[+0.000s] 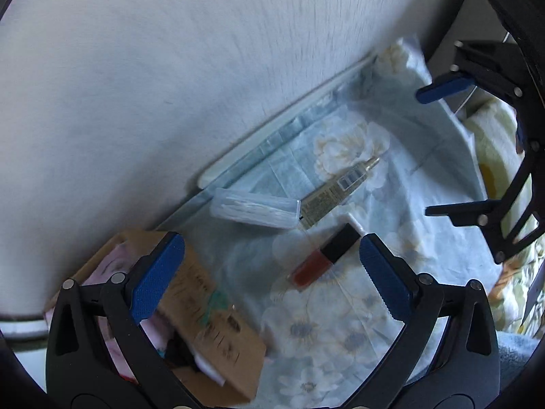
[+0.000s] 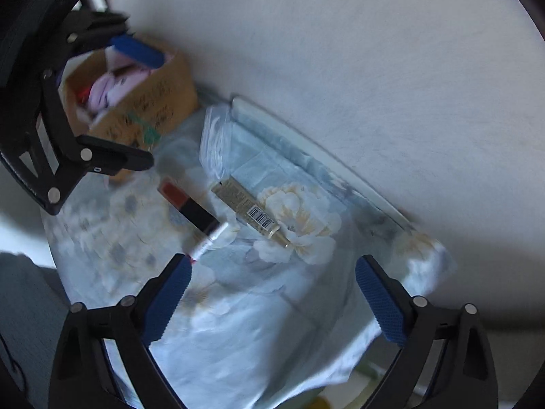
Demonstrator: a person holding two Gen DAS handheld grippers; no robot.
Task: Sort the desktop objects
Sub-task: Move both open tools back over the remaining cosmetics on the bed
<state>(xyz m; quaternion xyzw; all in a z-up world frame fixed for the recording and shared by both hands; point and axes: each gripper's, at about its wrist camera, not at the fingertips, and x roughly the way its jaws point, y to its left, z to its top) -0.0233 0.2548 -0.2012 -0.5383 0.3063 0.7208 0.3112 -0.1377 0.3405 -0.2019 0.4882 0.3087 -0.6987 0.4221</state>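
Lying mid-frame on the floral cloth: lip gloss tube, gold tube, clear plastic case, tightly bunched. Cardboard box lower left. Left tool and right tool both wide, empty. Risk: jaws nudging a neighbour, or snagging loose cloth.

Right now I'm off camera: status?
Left gripper, right gripper: open, empty. Lip gloss, gold tube, clear case unsorted on cloth. Nothing blocking.
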